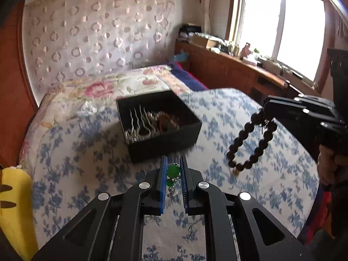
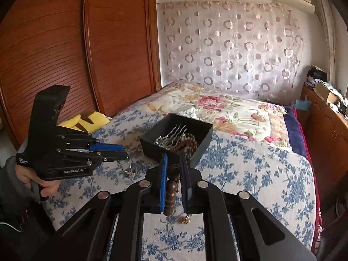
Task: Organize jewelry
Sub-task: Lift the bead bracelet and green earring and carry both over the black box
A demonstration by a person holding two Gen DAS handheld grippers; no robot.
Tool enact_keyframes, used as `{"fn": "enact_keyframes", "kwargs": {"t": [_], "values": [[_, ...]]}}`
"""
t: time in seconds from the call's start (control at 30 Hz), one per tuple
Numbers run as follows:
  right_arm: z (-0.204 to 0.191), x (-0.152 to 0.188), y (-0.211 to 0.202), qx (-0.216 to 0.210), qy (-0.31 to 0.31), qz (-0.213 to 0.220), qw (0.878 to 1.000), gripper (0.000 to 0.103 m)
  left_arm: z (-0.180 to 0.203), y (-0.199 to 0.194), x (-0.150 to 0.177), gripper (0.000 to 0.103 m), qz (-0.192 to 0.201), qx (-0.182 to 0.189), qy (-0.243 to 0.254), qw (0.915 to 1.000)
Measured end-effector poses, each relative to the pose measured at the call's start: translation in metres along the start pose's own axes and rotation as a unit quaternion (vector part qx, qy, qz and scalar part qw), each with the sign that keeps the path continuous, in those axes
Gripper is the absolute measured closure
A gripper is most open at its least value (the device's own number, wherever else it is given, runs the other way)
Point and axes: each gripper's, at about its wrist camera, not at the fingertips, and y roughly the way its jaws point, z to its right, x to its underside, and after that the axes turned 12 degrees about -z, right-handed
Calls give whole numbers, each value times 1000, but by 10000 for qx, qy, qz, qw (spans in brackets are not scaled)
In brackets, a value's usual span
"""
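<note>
Both grippers carry jewelry toward the open black box (image 1: 161,126): the left gripper (image 1: 173,175) pinches a green-beaded pendant (image 1: 173,170), the right gripper (image 2: 174,174) a dark wooden-bead bracelet (image 1: 252,143). The swinging loop may snag the box rim; the pendant's grip looks slight.

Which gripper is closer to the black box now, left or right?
Hard to tell. Left gripper, shut on a green pendant, and right gripper, shut on a bead bracelet, both hover just short of the black box.
</note>
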Motion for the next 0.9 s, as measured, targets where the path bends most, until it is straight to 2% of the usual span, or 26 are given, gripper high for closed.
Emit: {"fn": "enact_keyframes", "kwargs": {"t": [0.13,0.2,0.33,0.5,0.6,0.7,0.77,0.8,0.83,0.9], "values": [[0,-9,-4,-29,-4,72,10000,92,0,-8,-6,92,147,-37,-2,9999],[-1,-12,-3,-3,-32,84,10000,103,-2,-12,-10,92,196,-39,-7,9998],[-2,-17,-2,21,-82,98,9999,103,-4,-17,-17,92,289,-47,-16,9996],[4,-10,15,60,-24,-119,9999,103,-8,-15,-20,92,292,-19,-27,9996],[7,4,34,160,-51,-402,9991,102,-7,-12,-17,92,282,33,-34,9996],[6,19,57,53,-27,-727,9973,102,-5,-9,-13,92,252,58,-21,9997],[3,25,70,-10,-69,-870,9962,93,-4,-8,-11,92,239,45,-11,9997],[2,27,74,-66,-56,-921,9957,76,-5,-7,-11,92,233,47,-20,9997],[2,28,80,-96,-23,-972,9952,66,-5,-7,-9,92,230,52,-27,9997],[-3,31,89,-178,-11,-1087,9939,66,-7,-7,-8,92,227,46,-50,9997]]}}
